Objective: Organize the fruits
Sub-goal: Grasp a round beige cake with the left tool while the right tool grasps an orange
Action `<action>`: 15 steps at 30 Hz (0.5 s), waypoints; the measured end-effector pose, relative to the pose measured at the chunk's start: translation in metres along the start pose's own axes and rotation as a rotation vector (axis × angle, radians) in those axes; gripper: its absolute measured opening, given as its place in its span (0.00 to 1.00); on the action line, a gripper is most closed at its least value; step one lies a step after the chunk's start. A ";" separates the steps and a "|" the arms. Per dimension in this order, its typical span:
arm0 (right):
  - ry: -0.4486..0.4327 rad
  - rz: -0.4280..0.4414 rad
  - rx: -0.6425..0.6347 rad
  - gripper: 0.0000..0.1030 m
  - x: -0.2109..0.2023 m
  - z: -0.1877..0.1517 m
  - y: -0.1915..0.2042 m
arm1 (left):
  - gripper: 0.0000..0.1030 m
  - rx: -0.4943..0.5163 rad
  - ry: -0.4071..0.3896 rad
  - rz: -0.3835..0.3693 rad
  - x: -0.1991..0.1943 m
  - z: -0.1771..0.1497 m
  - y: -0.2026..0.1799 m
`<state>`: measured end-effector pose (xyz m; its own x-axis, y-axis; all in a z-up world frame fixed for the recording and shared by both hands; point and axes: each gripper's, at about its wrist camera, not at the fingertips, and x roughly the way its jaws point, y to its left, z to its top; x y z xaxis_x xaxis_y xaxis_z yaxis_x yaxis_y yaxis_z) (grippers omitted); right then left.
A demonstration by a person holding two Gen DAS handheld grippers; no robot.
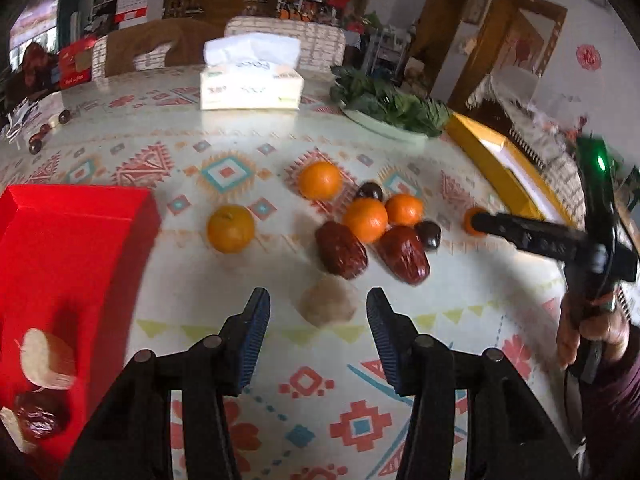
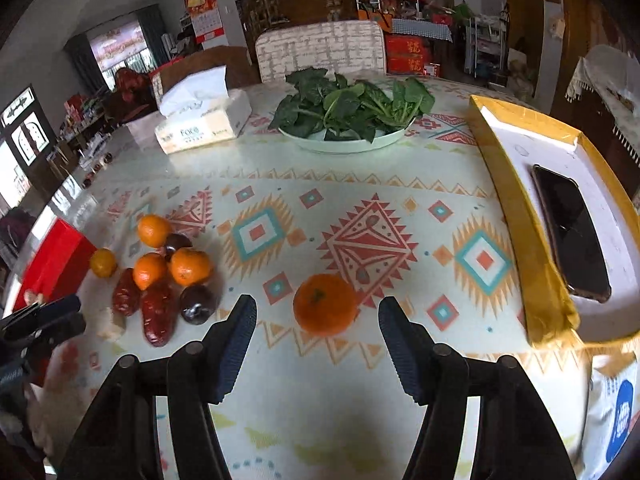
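My left gripper [image 1: 318, 304] stands open low over the patterned table, with a pale beige piece [image 1: 328, 306] lying between its fingertips, untouched. Beyond it lie two red dates [image 1: 340, 250], several oranges [image 1: 320, 180] and two dark plums [image 1: 429, 234]. A red box [image 1: 72, 248] at the left holds a pale slice [image 1: 44, 360] and a date [image 1: 40, 420]. My right gripper [image 2: 318, 308] is open around a single orange [image 2: 325, 304], with a gap on each side. The same gripper [image 1: 480, 224] shows at the right edge of the left wrist view.
A yellow box [image 2: 520, 216] with a phone [image 2: 572, 232] inside stands at the right. At the back are a plate of greens [image 2: 348, 112] and a tissue box [image 2: 200, 120]. A hand [image 1: 592, 332] holds the right gripper's handle. Chairs stand behind the table.
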<state>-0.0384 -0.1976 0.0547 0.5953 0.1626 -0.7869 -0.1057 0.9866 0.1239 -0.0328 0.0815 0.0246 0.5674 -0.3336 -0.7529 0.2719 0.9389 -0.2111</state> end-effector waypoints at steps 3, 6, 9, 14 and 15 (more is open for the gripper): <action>0.020 -0.021 0.000 0.66 0.018 0.002 0.001 | 0.48 0.050 0.018 0.037 0.010 -0.002 -0.009; 0.019 -0.017 0.020 0.66 0.025 0.002 -0.002 | 0.48 0.066 0.031 0.059 0.018 0.001 -0.013; 0.023 -0.012 0.030 0.60 0.028 0.001 -0.003 | 0.48 0.066 0.040 0.055 0.024 0.003 -0.016; 0.016 -0.014 0.028 0.47 0.028 0.001 -0.003 | 0.39 0.102 0.034 0.087 0.029 0.003 -0.025; 0.013 -0.020 0.030 0.44 0.028 0.000 -0.003 | 0.31 0.115 0.028 0.102 0.028 0.002 -0.027</action>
<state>-0.0215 -0.1960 0.0326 0.5870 0.1428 -0.7969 -0.0696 0.9896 0.1261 -0.0222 0.0470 0.0102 0.5747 -0.2333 -0.7844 0.3022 0.9513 -0.0615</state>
